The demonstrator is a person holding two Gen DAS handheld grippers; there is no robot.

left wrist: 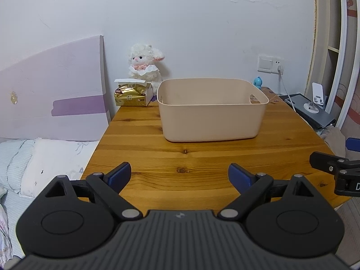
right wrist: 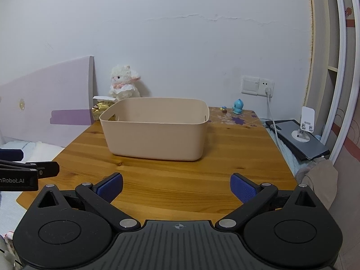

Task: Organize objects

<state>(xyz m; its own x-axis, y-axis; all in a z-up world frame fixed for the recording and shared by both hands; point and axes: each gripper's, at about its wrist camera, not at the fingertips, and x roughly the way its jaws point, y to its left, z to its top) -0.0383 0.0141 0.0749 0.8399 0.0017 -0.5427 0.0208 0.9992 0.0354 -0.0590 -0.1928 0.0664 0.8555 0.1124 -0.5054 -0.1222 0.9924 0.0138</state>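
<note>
The left gripper (left wrist: 179, 176) hangs over the near edge of the table (left wrist: 202, 157), its blue pads (left wrist: 119, 175) spread wide with nothing between them. The right gripper (right wrist: 176, 187) sits the same way a little to the right, pads (right wrist: 243, 190) wide apart and empty; each gripper shows at the edge of the other's view.

Ahead of both, near the middle of the table, stands the bin (left wrist: 211, 112), a beige plastic tub with rounded corners and a handle slot in its right end wall. What shows of its inside is bare wall; its floor is hidden by the near wall, so whether anything lies in it cannot be told.

Behind the bin's left corner sits a tissue pack (left wrist: 132, 94), gold-wrapped, with a white sheet sticking out of the top. A plush lamb (left wrist: 146, 66) sits against the wall just behind it. At the table's far right corner stands a small blue figure (right wrist: 238, 106), with tiny trinkets (right wrist: 223, 109) beside it. Off the right edge a white phone stand (right wrist: 303, 126) rests on a dark tablet (right wrist: 299, 139).
</note>
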